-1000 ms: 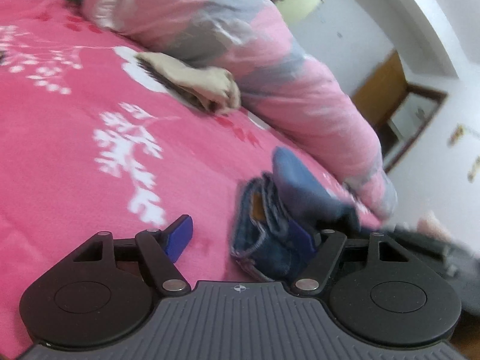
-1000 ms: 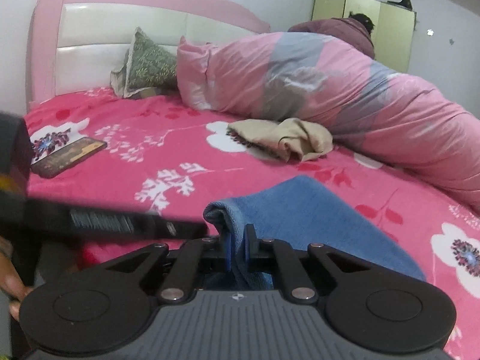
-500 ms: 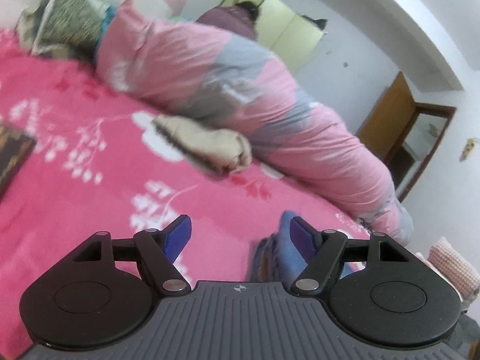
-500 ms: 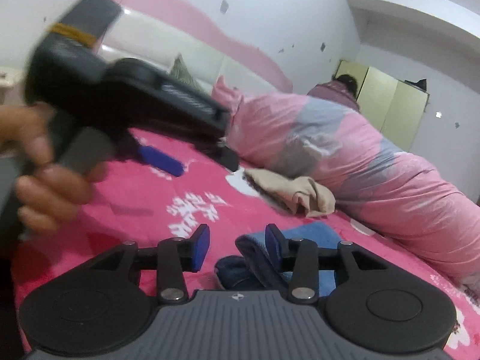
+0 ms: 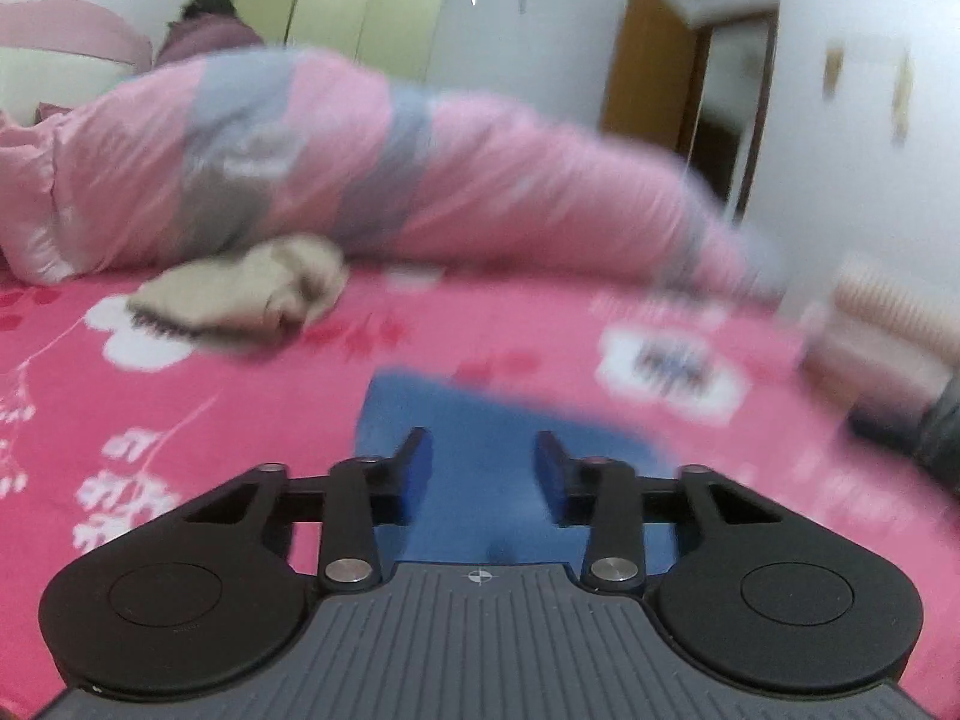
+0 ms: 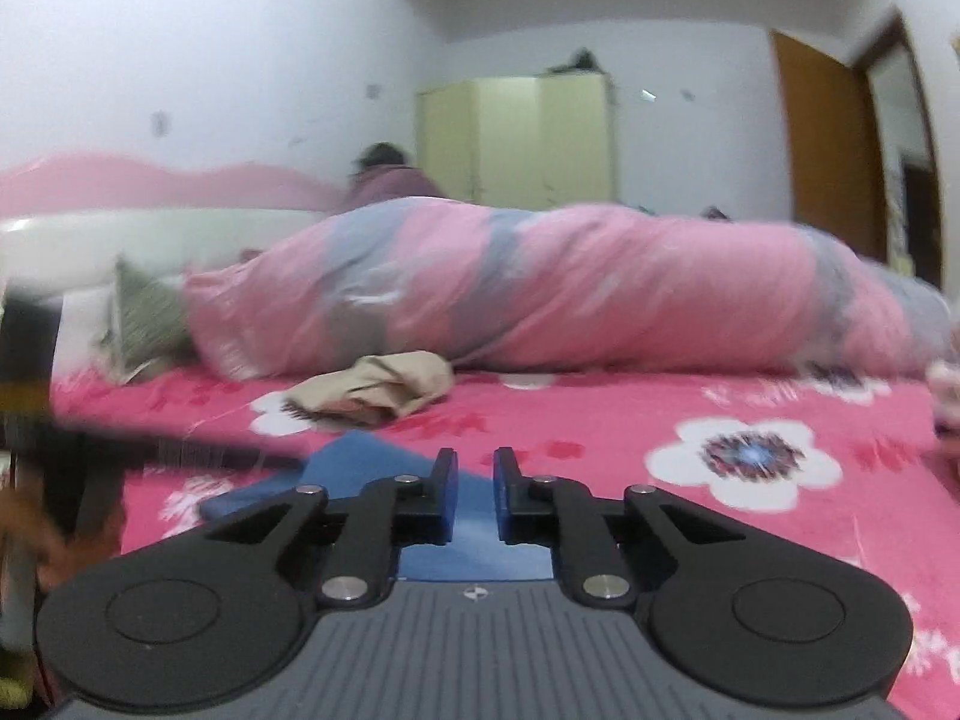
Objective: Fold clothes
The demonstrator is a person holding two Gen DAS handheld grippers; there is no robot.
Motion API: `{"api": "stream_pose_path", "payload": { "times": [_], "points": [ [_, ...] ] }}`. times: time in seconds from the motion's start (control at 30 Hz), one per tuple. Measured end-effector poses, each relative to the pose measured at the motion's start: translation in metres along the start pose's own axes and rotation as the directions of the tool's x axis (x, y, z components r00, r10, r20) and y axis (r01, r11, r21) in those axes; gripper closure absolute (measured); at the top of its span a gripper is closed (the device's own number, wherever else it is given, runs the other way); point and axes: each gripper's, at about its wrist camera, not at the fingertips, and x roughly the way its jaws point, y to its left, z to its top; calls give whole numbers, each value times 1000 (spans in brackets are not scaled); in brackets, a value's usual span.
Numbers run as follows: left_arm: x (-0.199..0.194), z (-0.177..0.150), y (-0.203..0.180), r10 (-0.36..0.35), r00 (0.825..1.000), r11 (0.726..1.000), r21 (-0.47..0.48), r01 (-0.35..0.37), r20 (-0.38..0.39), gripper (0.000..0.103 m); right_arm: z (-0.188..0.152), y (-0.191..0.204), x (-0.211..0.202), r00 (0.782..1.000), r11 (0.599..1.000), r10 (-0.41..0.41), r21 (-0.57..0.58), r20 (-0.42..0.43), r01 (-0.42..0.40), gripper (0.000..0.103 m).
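Both pairs of tongs hang just above the blue jeans (image 5: 498, 420), which lie flat on the pink bed (image 5: 198, 420). The left tongs (image 5: 483, 468) are spread wide and hold nothing; the right tongs (image 6: 475, 492) stand narrowly apart, also holding nothing. The jeans look folded, or between folds; blur hides which. Farther back lies a crumpled beige garment (image 6: 378, 390), then the rolled quilt (image 6: 570, 288).

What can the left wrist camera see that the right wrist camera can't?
Only the left wrist view shows the left gripper, open, above the blue jeans.

Only the right wrist view shows the right gripper, open narrowly, a green pillow, and a blurred dark tool at the left edge.

Both show the jeans, the beige garment, the pink quilt, the flowered sheet and a yellow wardrobe.
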Motion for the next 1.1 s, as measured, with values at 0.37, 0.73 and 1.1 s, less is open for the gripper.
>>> {"api": "stream_pose_path", "payload": {
  "times": [0.37,0.73,1.1],
  "points": [
    [18,-20,21,28,998,999,-15,-29,-59,77,-46,-37,17,970,997,32,79,-239,-14,95],
    [17,-22,19,23,999,1000,0,-23,-45,77,-26,-29,32,966,998,66,9,-251,-66,95],
    [16,-27,26,4,1000,999,-46,-5,-19,77,-33,-1,63,935,988,139,-16,-327,-152,94]
  ]
}}
